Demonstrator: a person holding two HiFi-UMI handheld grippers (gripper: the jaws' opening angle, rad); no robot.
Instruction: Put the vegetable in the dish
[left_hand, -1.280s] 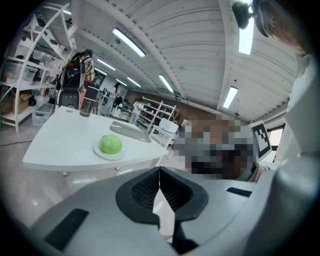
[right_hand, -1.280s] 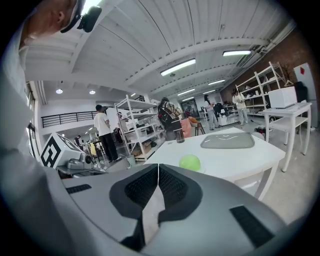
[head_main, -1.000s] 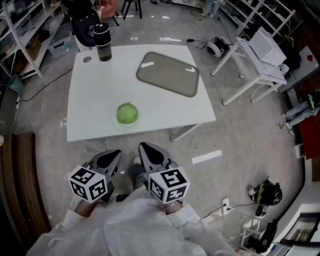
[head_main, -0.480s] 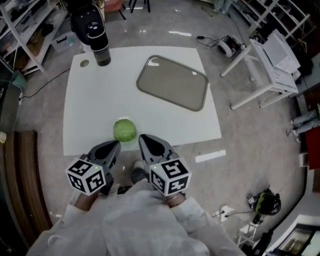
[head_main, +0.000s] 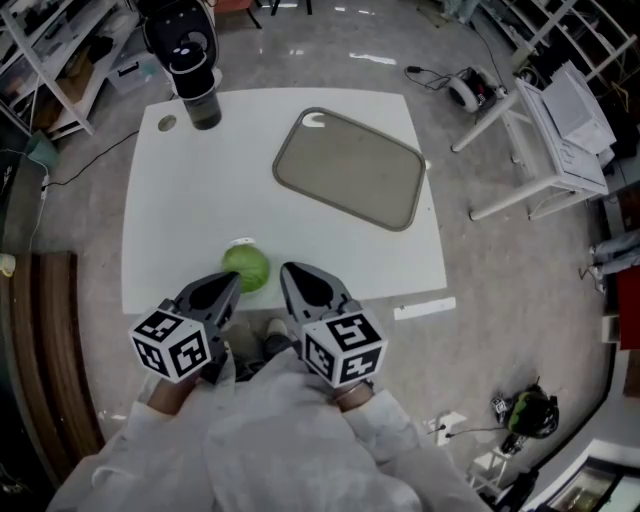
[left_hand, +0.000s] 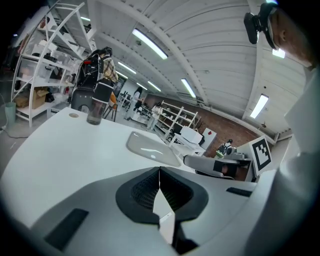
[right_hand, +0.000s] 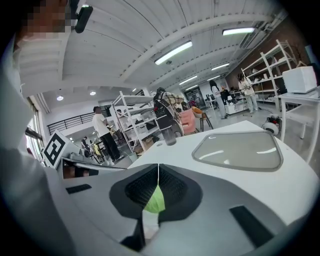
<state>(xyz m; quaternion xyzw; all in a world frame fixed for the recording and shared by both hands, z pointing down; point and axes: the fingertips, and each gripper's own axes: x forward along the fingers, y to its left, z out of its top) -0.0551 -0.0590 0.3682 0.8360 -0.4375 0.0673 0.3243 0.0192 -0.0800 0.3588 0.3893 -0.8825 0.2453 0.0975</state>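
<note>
On the tabletop (head_main: 180, 200) the cabbage (head_main: 246, 268) lies well apart from the dish (head_main: 350, 170), and we have drawn the left hand-held gripper (head_main: 230, 287) and right hand-held gripper (head_main: 291, 272), both clenched empty, up beside it for grasping.

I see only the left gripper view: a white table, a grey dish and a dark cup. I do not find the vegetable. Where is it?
Observer: The head view shows a green cabbage near the near edge of the table. It is just ahead of the left gripper and the right gripper.
Operator: Does the right gripper hold it?
Observer: No. The right gripper view shows its jaws together, and the cabbage is only a green patch beyond them.
Operator: Which way from the cabbage is the dish?
Observer: In the head view the grey dish lies farther away and to the right.
</note>
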